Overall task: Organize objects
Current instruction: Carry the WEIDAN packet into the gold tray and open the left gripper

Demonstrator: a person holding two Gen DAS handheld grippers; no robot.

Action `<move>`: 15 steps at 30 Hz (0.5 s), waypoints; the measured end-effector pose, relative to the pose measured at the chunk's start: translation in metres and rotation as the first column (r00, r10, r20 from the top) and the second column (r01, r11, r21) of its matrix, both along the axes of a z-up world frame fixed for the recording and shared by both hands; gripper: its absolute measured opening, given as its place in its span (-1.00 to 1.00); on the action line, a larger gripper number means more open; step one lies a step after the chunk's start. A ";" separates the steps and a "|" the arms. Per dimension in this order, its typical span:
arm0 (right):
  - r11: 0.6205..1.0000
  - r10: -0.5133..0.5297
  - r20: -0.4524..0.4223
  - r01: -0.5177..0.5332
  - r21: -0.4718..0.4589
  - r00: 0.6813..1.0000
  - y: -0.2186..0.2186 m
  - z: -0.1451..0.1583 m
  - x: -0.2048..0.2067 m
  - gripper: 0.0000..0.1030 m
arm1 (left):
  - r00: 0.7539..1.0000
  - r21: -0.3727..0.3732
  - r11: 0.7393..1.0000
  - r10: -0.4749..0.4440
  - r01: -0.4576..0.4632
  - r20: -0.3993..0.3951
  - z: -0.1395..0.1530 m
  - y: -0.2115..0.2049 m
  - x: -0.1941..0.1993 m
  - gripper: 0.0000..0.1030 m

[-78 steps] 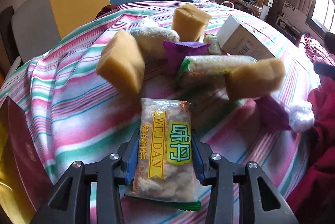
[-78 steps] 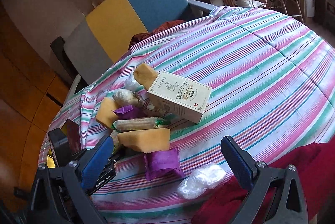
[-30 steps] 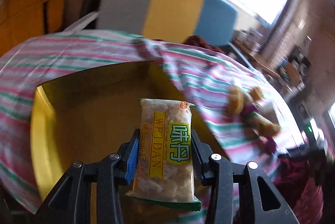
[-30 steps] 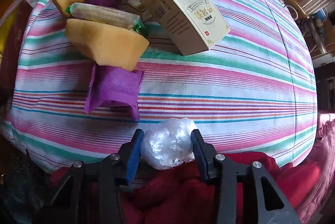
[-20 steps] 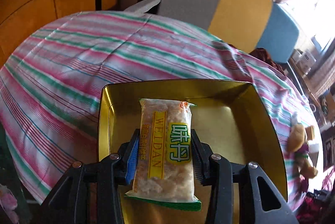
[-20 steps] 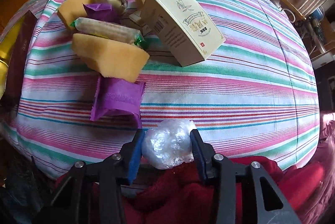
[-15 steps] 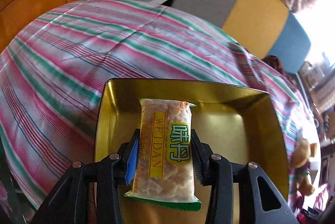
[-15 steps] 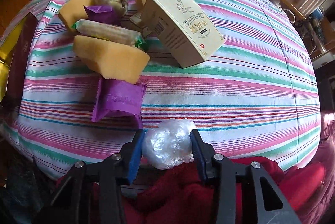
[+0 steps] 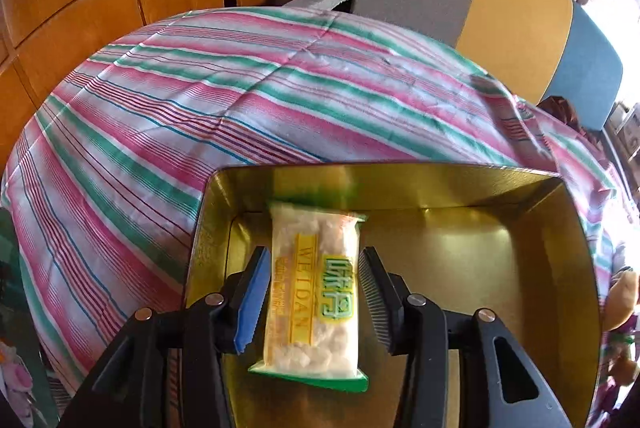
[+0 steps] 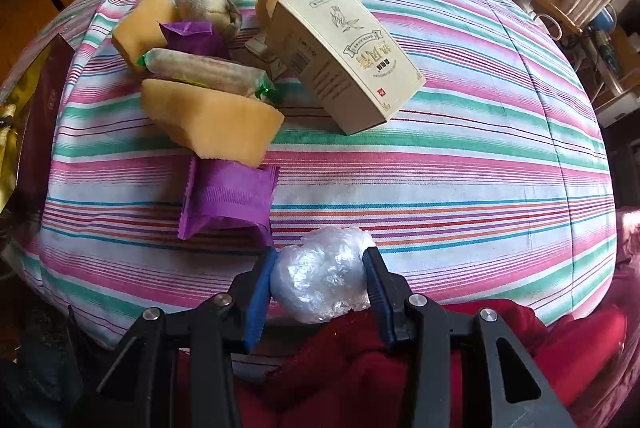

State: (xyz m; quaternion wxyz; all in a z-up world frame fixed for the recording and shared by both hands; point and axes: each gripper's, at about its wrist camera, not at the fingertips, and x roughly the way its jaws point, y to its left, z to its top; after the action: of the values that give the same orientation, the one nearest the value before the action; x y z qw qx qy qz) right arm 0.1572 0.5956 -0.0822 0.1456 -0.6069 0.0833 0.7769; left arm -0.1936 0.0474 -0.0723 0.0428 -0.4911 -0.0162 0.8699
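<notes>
In the left wrist view a clear snack packet [image 9: 316,292] with a yellow and green label hangs over the open gold tin [image 9: 480,195]. My left gripper [image 9: 314,256] points down into the tin and its jaws are opening. The packet is still between them, with a thin gap at each pad and its top edge blurred. In the right wrist view my right gripper [image 10: 322,260] is shut on a ball of clear plastic wrap [image 10: 320,280], just above the near edge of the striped tablecloth [image 10: 460,167].
A pile lies on the cloth: yellow sponges [image 10: 212,123], purple packets [image 10: 228,199], a long green-ended packet [image 10: 204,71], a cream box [image 10: 344,55] and a grey sock ball [image 10: 204,3]. Red cloth [image 10: 560,348] lies below. A dark red lid [image 10: 44,99] stands at the left. A chair [image 9: 460,7] stands behind.
My left gripper swung from the pile to over the gold tin and its jaws spread off the snack packet. My right gripper closed on the plastic ball and shifted slightly with it.
</notes>
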 end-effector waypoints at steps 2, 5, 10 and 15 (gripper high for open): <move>1.000 -0.005 -0.009 0.005 0.002 1.000 -0.011 0.008 0.001 -0.13 | 1.000 -0.017 1.000 -0.009 0.009 -0.021 0.008 -0.002 0.004 -0.06; 1.000 -0.009 -0.020 0.009 0.007 1.000 -0.013 0.012 -0.001 -0.13 | 0.998 0.008 1.000 -0.027 0.028 -0.065 0.025 -0.010 0.018 -0.06; 0.999 -0.034 -0.104 0.037 0.026 0.994 -0.019 0.029 0.011 -0.13 | 0.988 0.054 0.995 -0.069 0.078 -0.141 0.051 -0.030 0.067 -0.06; 0.996 -0.080 -0.214 0.088 0.028 0.974 -0.025 0.049 0.022 -0.13 | 0.981 0.082 0.991 -0.090 0.105 -0.175 0.060 -0.046 0.104 -0.06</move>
State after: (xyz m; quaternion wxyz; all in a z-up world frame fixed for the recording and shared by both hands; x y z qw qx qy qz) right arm 0.1787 0.5704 -0.0337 0.1797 -0.5134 0.1097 0.8319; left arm -0.0897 0.0012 -0.0119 0.1089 -0.4127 -0.0280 0.9039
